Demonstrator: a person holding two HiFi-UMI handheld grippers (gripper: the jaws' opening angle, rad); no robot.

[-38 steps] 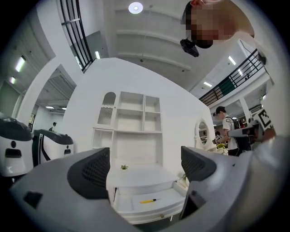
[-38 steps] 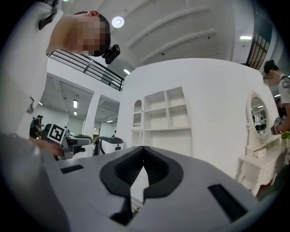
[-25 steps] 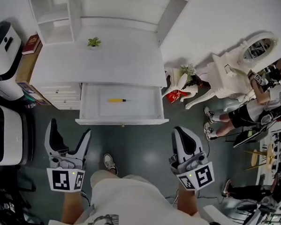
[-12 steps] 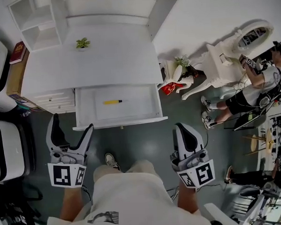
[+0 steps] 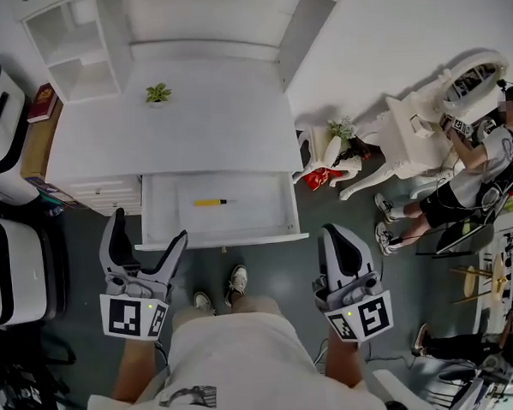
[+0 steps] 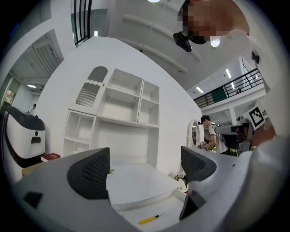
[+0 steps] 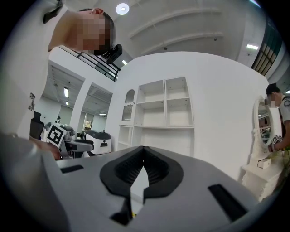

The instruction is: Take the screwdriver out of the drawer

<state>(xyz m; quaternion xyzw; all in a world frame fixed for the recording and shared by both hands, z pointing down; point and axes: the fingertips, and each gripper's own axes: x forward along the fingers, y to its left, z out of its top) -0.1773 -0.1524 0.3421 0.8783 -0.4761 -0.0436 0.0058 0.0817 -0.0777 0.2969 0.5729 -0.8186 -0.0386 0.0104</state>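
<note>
Head view shows the white desk (image 5: 210, 129) filling the middle, its top bare except for a small potted plant (image 5: 157, 94) near the back edge. Below its front edge the drawer (image 5: 261, 215) stands pulled out, its inside open from above and its front rim facing the person. A strip of dark floor (image 5: 273, 272) lies between that rim and the person's body, with open room on the right side. The left gripper (image 5: 148, 229) hangs at the drawer's front left corner, jaws spread wide with nothing between them. The right gripper (image 5: 333, 233) sits over the floor just right of the drawer, its jaws pressed together and empty. The yellow-handled screwdriver (image 5: 208, 202) lies flat on the drawer bottom, left of centre, clear of all four walls; the left gripper view shows it low between the spread jaws (image 6: 151, 219). Compared with half a second ago, the left gripper has come forward to the drawer rim, while the right one has hardly shifted and the screwdriver has stayed put.
</note>
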